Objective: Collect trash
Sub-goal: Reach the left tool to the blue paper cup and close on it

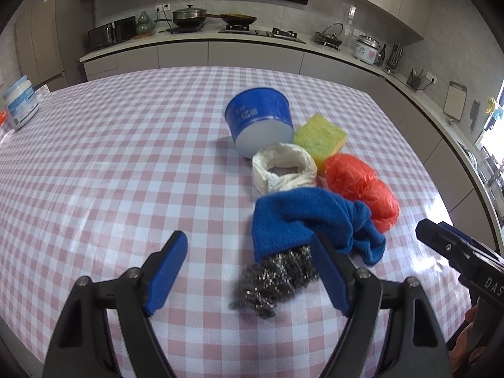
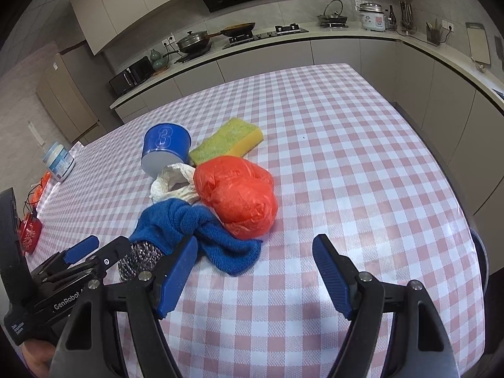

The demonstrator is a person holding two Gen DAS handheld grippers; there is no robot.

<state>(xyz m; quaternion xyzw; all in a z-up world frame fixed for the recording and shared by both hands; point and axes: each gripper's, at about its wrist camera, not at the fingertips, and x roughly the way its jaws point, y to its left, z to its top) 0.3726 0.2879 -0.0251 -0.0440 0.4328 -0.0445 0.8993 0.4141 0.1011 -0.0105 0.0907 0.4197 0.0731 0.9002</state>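
A pile of trash lies on the pink checked table [image 1: 110,173]: a steel wool scrubber [image 1: 274,280], a blue cloth [image 1: 302,220] draped over it, an orange plastic bag [image 1: 362,186], a crumpled white bag [image 1: 283,170], a yellow-green sponge [image 1: 319,138] and a blue cup [image 1: 258,119] on its side. My left gripper [image 1: 249,242] hovers open just before the scrubber, nothing between its fingers. In the right wrist view my right gripper [image 2: 255,245] is open near the blue cloth [image 2: 189,223] and orange bag [image 2: 239,195], with the left gripper [image 2: 104,249] by the scrubber [image 2: 141,261].
A white jar [image 1: 20,104] stands at the table's far left edge, with a small red item [image 2: 30,231] near it. Kitchen counters with pots, a rice cooker [image 2: 373,15] and a stove run behind the table. Bare tablecloth spreads right of the pile [image 2: 362,157].
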